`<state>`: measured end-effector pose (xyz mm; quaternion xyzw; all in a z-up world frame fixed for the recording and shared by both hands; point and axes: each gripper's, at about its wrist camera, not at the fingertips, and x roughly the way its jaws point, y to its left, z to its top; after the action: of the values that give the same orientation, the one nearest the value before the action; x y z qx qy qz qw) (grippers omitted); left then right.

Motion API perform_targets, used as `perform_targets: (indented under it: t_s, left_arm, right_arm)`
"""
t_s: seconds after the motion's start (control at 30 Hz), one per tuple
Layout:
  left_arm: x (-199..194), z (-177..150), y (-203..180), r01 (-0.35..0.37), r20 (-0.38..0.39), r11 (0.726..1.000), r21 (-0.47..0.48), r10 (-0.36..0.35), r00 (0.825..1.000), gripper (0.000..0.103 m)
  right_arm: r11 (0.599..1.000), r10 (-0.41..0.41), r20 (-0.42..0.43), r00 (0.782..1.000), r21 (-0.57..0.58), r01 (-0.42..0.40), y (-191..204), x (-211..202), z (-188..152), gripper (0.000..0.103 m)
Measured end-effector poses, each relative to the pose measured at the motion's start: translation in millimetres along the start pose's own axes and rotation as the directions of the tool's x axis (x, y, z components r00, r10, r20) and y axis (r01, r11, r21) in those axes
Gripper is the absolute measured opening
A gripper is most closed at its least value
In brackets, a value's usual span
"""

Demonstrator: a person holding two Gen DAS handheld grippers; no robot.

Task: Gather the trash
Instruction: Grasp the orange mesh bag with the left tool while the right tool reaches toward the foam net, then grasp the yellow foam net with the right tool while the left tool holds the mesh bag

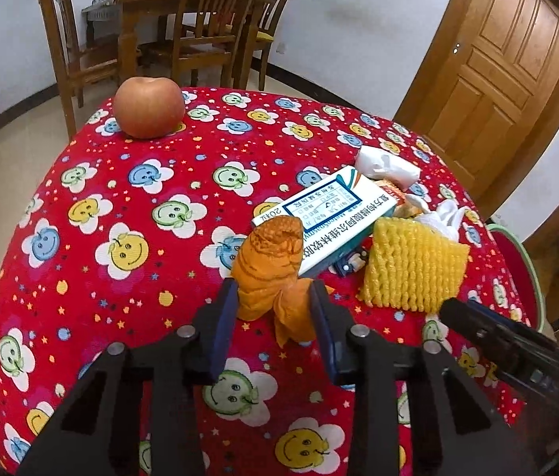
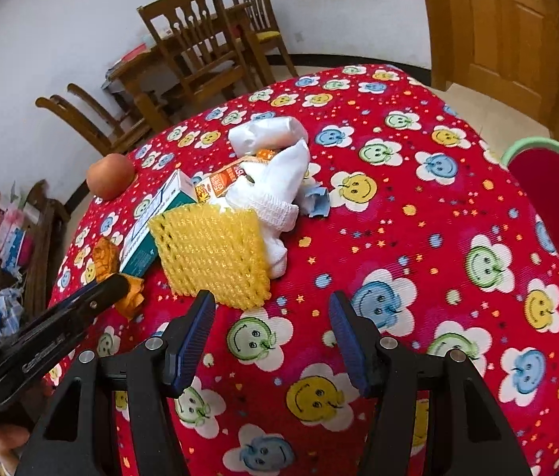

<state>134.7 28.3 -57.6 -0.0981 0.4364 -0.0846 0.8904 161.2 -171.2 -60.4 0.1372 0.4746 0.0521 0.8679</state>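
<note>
The left gripper (image 1: 273,295) pinches the crumpled orange wrapper (image 1: 269,265), which leans on the medicine box (image 1: 325,222) just ahead. The right gripper (image 2: 271,305) hangs spread and empty, with the yellow foam net (image 2: 212,256) just beyond its left finger and the red basin (image 2: 557,214) off to its right.

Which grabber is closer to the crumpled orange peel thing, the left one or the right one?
Left. The left gripper has the orange peel right between its fingers, jaws around it. The right gripper hangs open off to the side, just short of the yellow foam net.
</note>
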Motion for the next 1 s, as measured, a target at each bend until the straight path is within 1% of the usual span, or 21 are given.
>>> perform_targets:
  t_s: [0.03, 0.17, 0.2, 0.27, 0.33, 0.43, 0.57, 0.67, 0.83, 1.0]
  left_arm:
    - [-1.0, 0.0, 1.0, 0.004, 0.001, 1.000, -0.006, -0.004, 1.000, 0.036]
    - [-7.8, -0.4, 2.9, 0.006, 0.013, 1.000, -0.011, -0.006, 1.000, 0.036]
    - [-9.1, -0.7, 3.6, 0.009, 0.015, 1.000, -0.013, -0.009, 1.000, 0.036]
    - [-12.5, -1.3, 4.5, 0.016, 0.019, 1.000, -0.016, -0.016, 1.000, 0.036]
    - [-16.9, -1.8, 4.5, 0.020, 0.025, 1.000, -0.018, -0.020, 0.999, 0.036]
    - [-22.3, -2.2, 2.9, 0.029, 0.034, 0.999, -0.018, -0.029, 0.999, 0.036]
    - [-30.1, -2.6, -3.5, 0.039, 0.047, 0.999, -0.004, -0.039, 0.998, 0.036]
    - [-35.6, -3.4, -8.0, 0.046, 0.054, 0.999, 0.002, -0.046, 0.997, 0.036]
    - [-44.8, -4.8, -18.2, 0.060, 0.068, 0.998, 0.023, -0.062, 0.996, 0.036]
    - [-53.0, -5.5, -29.9, 0.077, 0.078, 0.996, 0.038, -0.080, 0.994, 0.036]
  right_arm:
    - [1.000, 0.006, -0.003, 1.000, 0.006, -0.006, -0.3, 1.9, 0.4, 0.054]
    - [0.999, 0.034, -0.020, 0.999, 0.032, -0.033, -0.8, 9.1, 0.9, 0.045]
    - [0.999, 0.033, -0.019, 0.999, 0.033, -0.033, -0.5, 9.9, 1.1, 0.039]
    - [0.998, 0.049, -0.017, 0.999, 0.039, -0.048, -0.7, 11.5, 2.0, 0.033]
    - [0.997, 0.059, -0.015, 0.998, 0.044, -0.059, -0.6, 11.9, 2.2, 0.023]
    - [0.998, 0.065, -0.005, 0.998, 0.028, -0.065, 2.4, 10.0, 1.4, 0.013]
    - [0.997, 0.078, 0.032, 0.996, -0.003, -0.078, 6.5, -1.3, -1.3, 0.010]
    - [0.996, 0.089, 0.078, 0.993, -0.019, -0.088, 6.8, -17.5, -3.7, 0.010]
    - [0.994, 0.106, 0.109, 0.988, -0.016, -0.105, 3.7, -36.7, -7.1, 0.010]
    - [0.994, 0.105, 0.122, 0.987, -0.003, -0.106, -3.5, -51.9, -12.7, 0.010]
